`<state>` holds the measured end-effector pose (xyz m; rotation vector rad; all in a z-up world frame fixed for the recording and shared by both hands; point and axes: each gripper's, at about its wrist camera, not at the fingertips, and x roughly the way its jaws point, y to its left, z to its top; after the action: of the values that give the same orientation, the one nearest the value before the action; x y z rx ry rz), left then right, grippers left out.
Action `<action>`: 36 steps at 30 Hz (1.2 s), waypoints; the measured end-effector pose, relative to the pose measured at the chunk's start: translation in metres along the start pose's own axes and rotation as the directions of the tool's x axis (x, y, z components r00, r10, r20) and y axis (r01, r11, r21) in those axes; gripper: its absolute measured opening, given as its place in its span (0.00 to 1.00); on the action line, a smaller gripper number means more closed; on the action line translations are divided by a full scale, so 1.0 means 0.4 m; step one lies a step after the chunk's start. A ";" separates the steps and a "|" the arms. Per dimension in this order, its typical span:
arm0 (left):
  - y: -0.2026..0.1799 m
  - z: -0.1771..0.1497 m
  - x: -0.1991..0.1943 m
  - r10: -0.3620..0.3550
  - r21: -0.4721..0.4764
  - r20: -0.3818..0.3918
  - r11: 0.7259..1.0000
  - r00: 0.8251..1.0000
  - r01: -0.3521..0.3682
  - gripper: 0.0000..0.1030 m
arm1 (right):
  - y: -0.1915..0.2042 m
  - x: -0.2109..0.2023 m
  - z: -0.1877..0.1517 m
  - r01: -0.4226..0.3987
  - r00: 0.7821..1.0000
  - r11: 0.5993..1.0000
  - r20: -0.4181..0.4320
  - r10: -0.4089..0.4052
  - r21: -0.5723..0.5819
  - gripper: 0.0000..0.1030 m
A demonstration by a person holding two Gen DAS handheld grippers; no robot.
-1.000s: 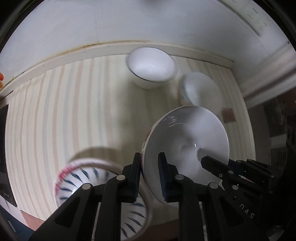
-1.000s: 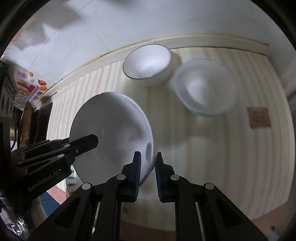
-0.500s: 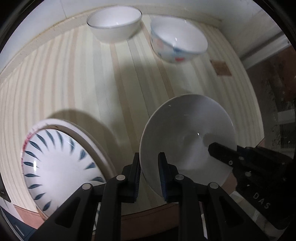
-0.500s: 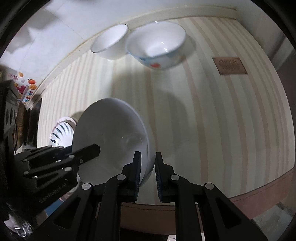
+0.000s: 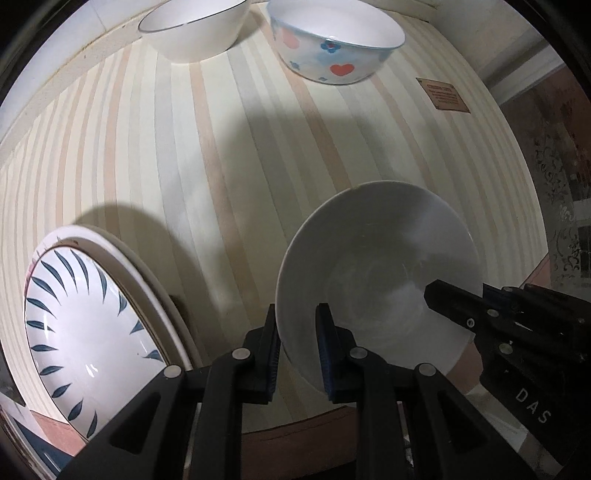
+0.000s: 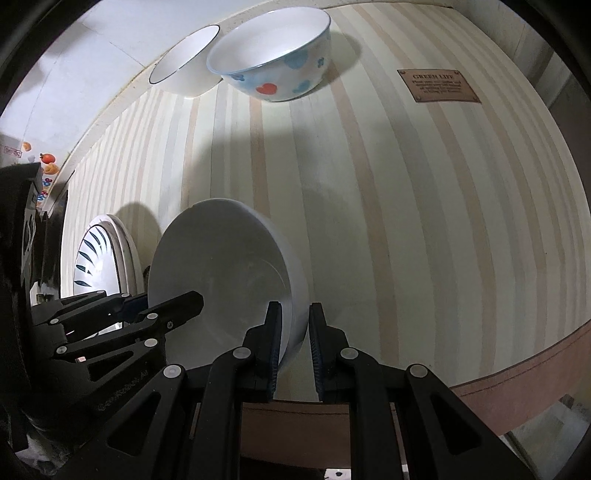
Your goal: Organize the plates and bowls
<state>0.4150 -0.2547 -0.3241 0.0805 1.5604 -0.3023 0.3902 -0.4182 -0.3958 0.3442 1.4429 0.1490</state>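
While pointing steeply down, left gripper (image 5: pixel 297 338) and right gripper (image 6: pixel 293 334) jaws clamp white bowl (image 5: pixel 376 273) rim.

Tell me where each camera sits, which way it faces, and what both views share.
Left wrist: sits on the left hand-held gripper, facing down at the striped table; its fingers clamp the white plate, and the right hand-held gripper shows at right.
Right wrist: sits on the right hand-held gripper, facing steeply down; the left hand-held gripper shows at left.
Shared: white plate, heart bowl, white bowl, blue-leaf plate.
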 end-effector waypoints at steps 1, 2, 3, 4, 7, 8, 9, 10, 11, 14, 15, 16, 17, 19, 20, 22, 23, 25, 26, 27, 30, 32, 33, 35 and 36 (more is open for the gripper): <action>-0.002 0.006 0.001 0.002 -0.001 0.003 1.000 1.000 -0.002 0.16 | -0.003 0.000 -0.001 0.002 1.000 1.000 -0.001 -0.002 0.002 0.16; -0.002 0.008 0.001 -0.003 -0.009 0.036 1.000 0.999 0.004 0.16 | -0.005 0.000 -0.003 0.004 1.000 1.000 -0.002 -0.004 0.000 0.16; -0.002 0.009 0.001 -0.004 -0.009 0.034 1.000 0.999 0.004 0.16 | -0.005 0.002 -0.003 0.004 1.000 1.000 -0.003 -0.004 -0.002 0.16; -0.003 0.011 0.004 -0.003 -0.009 0.029 1.000 1.000 0.004 0.16 | -0.005 0.004 -0.003 0.004 1.000 1.000 -0.007 -0.004 -0.005 0.16; -0.011 0.010 0.011 0.001 -0.004 0.021 1.000 1.000 -0.001 0.16 | -0.017 0.007 -0.006 -0.002 1.000 1.000 -0.018 0.002 -0.003 0.16; -0.013 0.011 0.018 0.003 -0.002 0.019 1.000 1.000 -0.003 0.16 | -0.018 0.010 -0.003 -0.005 1.000 1.000 -0.021 0.005 -0.002 0.16; -0.013 0.010 0.017 0.005 -0.001 0.016 1.000 1.000 -0.005 0.16 | -0.021 0.011 -0.002 -0.010 1.000 1.000 -0.024 0.010 0.000 0.16; -0.013 0.011 0.016 0.004 0.000 0.013 1.000 1.000 -0.004 0.16 | -0.022 0.012 -0.001 -0.013 1.000 1.000 -0.027 0.013 0.001 0.16; -0.026 0.021 0.025 0.005 -0.002 0.012 1.000 1.000 -0.005 0.16 | -0.026 0.012 0.001 -0.018 0.999 1.000 -0.030 0.018 0.002 0.16; -0.015 0.023 -0.003 0.003 -0.008 0.021 1.000 1.000 -0.003 0.16 | -0.036 0.003 0.010 -0.030 0.999 1.000 -0.041 0.030 0.001 0.16; -0.008 0.025 -0.024 0.003 -0.011 0.029 1.000 1.000 -0.002 0.16 | -0.040 -0.004 0.012 -0.037 0.998 0.999 -0.044 0.037 0.002 0.16; 0.003 0.026 -0.046 -0.005 -0.015 0.042 1.000 0.999 0.005 0.16 | -0.045 -0.015 0.015 -0.045 0.998 0.999 -0.045 0.045 0.005 0.16; 0.010 0.028 -0.063 -0.005 -0.021 0.055 1.000 0.998 0.006 0.17 | -0.050 -0.027 0.021 -0.052 0.998 0.999 -0.047 0.052 0.009 0.16; 0.029 0.049 -0.109 0.003 -0.051 0.088 0.999 0.996 0.002 0.19 | -0.063 -0.065 0.035 -0.061 0.997 0.998 -0.045 0.062 0.014 0.16; 0.037 0.065 -0.127 -0.010 -0.066 0.104 0.998 0.995 0.017 0.22 | -0.072 -0.089 0.046 -0.060 0.998 0.998 -0.036 0.061 0.020 0.16; 0.053 0.121 -0.155 -0.027 -0.093 0.138 0.995 0.990 0.040 0.26 | -0.092 -0.138 0.082 -0.069 0.998 0.997 -0.006 0.069 0.039 0.21; 0.057 0.155 -0.161 -0.029 -0.101 0.153 0.994 0.988 0.044 0.26 | -0.100 -0.159 0.105 -0.079 0.997 0.996 0.013 0.078 0.050 0.29; 0.065 0.227 -0.162 -0.032 -0.123 0.176 0.991 0.984 0.054 0.26 | -0.110 -0.191 0.165 -0.097 0.993 0.994 0.067 0.093 0.055 0.41; 0.070 0.268 -0.161 -0.043 -0.135 0.183 0.988 0.982 0.069 0.26 | -0.112 -0.200 0.202 -0.090 0.992 0.995 0.096 0.085 0.049 0.43; 0.072 0.298 -0.156 -0.055 -0.144 0.186 0.986 0.981 0.082 0.26 | -0.112 -0.201 0.232 -0.076 0.991 0.996 0.118 0.070 0.046 0.43; 0.072 0.392 -0.120 -0.080 -0.149 0.177 0.983 0.981 0.107 0.26 | -0.124 -0.166 0.344 -0.051 0.989 0.997 0.145 0.041 0.064 0.43; 0.062 0.448 -0.094 -0.081 -0.135 0.160 0.985 0.984 0.103 0.26 | -0.132 -0.125 0.408 -0.055 0.989 0.994 0.143 0.042 0.093 0.43; 0.056 0.463 -0.079 -0.077 -0.131 0.150 0.987 0.986 0.097 0.26 | -0.137 -0.107 0.432 -0.053 0.989 0.993 0.141 0.039 0.102 0.43; 0.050 0.505 -0.039 -0.070 -0.123 0.121 0.989 0.990 0.085 0.25 | -0.142 -0.067 0.472 -0.061 0.991 0.991 0.124 0.045 0.123 0.43; 0.051 0.519 -0.024 -0.067 -0.123 0.115 0.989 0.991 0.081 0.25 | -0.145 -0.050 0.485 -0.066 0.992 0.989 0.114 0.050 0.134 0.43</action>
<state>0.6215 -0.2838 -0.3139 -0.0931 1.4708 -0.2602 0.5727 -0.5064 -0.3784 0.5007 1.3370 0.0762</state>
